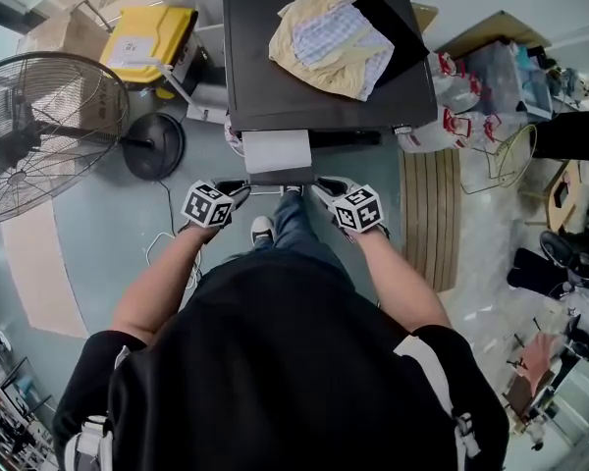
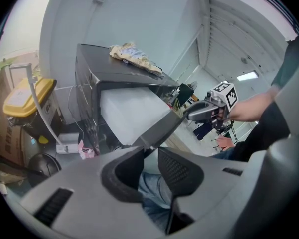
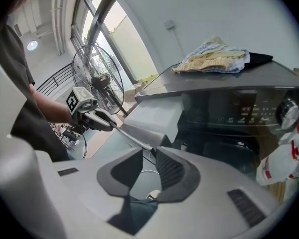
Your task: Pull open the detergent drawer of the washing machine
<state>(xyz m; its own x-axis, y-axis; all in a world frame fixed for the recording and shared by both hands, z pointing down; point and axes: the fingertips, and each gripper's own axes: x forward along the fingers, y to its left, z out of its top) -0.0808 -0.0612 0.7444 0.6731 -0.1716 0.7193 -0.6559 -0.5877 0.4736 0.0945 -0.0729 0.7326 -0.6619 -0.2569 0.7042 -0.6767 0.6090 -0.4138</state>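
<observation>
Head view: the washing machine [image 1: 275, 86] is standing against the wall, dark grey top up. A heap of crumpled clothes [image 1: 329, 37] is lying on that top.

The detergent drawer [image 1: 277, 150] is sticking well out of the machine's front at its left side, toward the person. Its white body is showing from above. Its grey front panel [image 1: 280, 177] is lying crosswise at the near end, right between the two tools.

- The left hand-held gripper [image 1: 238, 188] is sitting at the panel's left end and the right hand-held gripper [image 1: 324, 184] at its right end. Both are pointing in and down at it.
- Left gripper view: the left hand-held gripper [image 2: 150, 151] is clenching the corner of the panel [image 2: 164, 126], which is running in between the two pads. The white drawer body [image 2: 132, 111] is jutting from the machine [image 2: 87, 78] just beyond the jaws. The other tool [image 2: 189, 114] is holding the far end.
- Right gripper view: the right hand-held gripper [image 3: 149, 153] is grasping the opposite panel corner — jaws partly closed, with the panel edge [image 3: 134, 136] between the pads. The drawer [image 3: 152, 114] is lying just ahead and left of the jaws, beside the dark control face of the machine [image 3: 229, 108].

Surroundings: a floor fan [image 1: 39, 130] is standing to the left of the machine.
</observation>
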